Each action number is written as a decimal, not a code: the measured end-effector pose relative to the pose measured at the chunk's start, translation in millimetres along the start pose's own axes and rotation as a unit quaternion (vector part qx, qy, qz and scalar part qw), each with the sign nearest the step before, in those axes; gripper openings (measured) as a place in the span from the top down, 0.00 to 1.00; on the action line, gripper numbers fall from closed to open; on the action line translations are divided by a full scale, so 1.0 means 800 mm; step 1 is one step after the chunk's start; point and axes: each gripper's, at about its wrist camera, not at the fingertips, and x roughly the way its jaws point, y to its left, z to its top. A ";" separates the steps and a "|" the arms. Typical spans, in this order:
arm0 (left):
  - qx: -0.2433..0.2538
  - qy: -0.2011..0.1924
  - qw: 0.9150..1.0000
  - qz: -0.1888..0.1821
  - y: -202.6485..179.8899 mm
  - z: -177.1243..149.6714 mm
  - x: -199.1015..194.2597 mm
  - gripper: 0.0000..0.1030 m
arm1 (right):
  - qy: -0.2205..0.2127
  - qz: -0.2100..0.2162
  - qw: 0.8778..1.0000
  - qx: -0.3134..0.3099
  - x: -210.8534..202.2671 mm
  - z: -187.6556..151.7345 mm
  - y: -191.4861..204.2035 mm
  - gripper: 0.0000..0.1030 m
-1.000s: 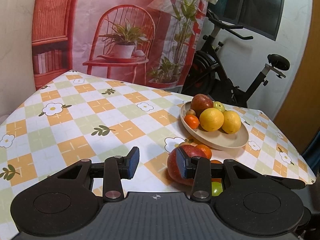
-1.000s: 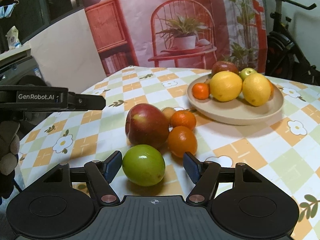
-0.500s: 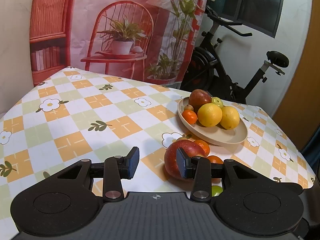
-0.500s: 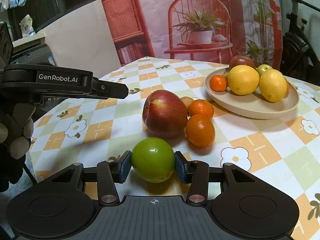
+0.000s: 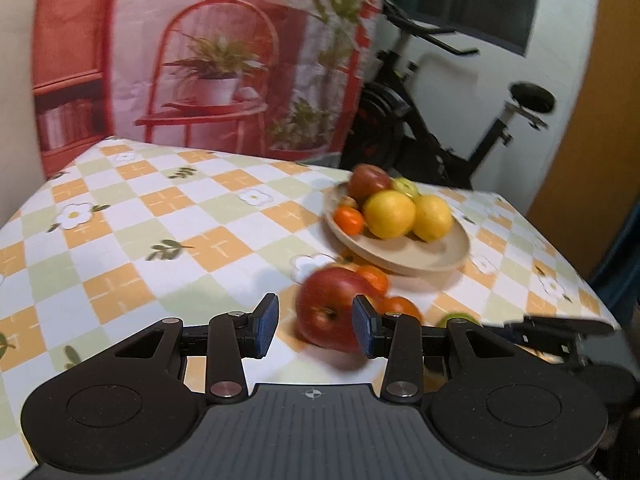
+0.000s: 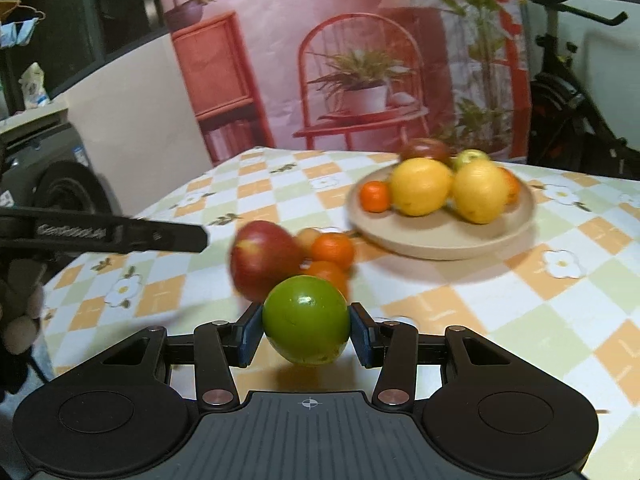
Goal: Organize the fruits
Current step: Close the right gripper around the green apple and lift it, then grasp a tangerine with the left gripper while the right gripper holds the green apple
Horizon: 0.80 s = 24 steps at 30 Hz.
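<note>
Fruits, loose and plated; landmark: the plate [image 6: 440, 240], a shallow round dish of matte beige, standing on the counter [image 6: 520, 300] with its glossy checked cloth of orange, green and white squares and printed daisies.

On the plate we count: two large yellow citrus [image 6: 420, 186], dimpled and round; one small mandarin [image 6: 375, 197] at the rim; a dark red apple [image 6: 425, 149] and a small green fruit at the far side.

Off the plate, on the near side, we count: a big red apple [image 6: 264, 264], smooth and slightly lopsided; two small oranges [image 6: 333, 251] touching it; a pale little fruit behind them, too blurred to name.

Green apple [image 6: 306, 320]: smooth, shiny, near-spherical, nearest to us of all, pinched between the pads of our right tongs [image 6: 306, 334]. We cannot tell whether it has left the cloth.

Left tongs [image 5: 316, 322]: spread a little and empty, the red apple lying beyond and partly behind the right pad, untouched as far as we can tell.

Progress, in our judgement: roughly half. Five pieces plated; one in hand; four left by the plate.
</note>
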 end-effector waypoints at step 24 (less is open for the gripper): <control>0.179 0.044 0.983 -0.020 -0.098 0.009 0.064 0.59 | -0.058 -0.042 0.994 0.079 -0.047 -0.011 -0.092 0.59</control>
